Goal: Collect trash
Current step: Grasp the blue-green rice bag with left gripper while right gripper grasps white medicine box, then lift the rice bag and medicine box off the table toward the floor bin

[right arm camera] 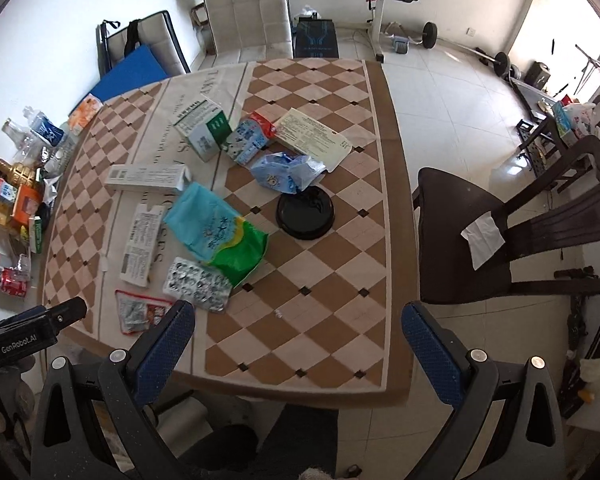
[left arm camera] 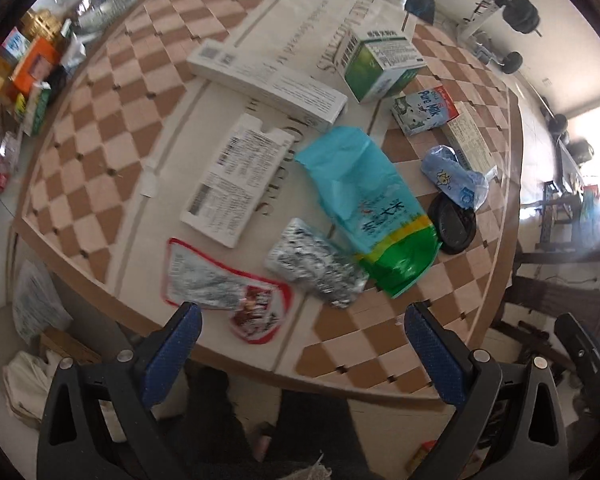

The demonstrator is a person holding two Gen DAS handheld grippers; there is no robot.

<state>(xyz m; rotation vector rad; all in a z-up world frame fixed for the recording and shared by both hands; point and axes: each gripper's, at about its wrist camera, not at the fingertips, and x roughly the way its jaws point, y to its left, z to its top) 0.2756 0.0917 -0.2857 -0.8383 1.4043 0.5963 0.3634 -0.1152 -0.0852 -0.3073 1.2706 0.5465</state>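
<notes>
left claw (left arm camera: pixel 302 344) spread apart, holding nothing, blue dimpled pads | right claw (right arm camera: pixel 298 340) likewise apart | trash on checkered bench (right arm camera: pixel 320 320): crinkled foil blister pack (left arm camera: pixel 318 266), glossy teal-green bag (left arm camera: pixel 374 208), round black lid (right arm camera: pixel 305 213), flat cardboard cartons

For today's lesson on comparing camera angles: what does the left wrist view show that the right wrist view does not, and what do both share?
Only the left wrist view: the floor beside the table's near left corner, with a crumpled white bag.

Only the right wrist view: the dark chair with a white tissue on its seat, and the grey chair behind the table.

Both: the turquoise-green bag, silver blister pack, black lid, and open, empty gripper fingers.
</notes>
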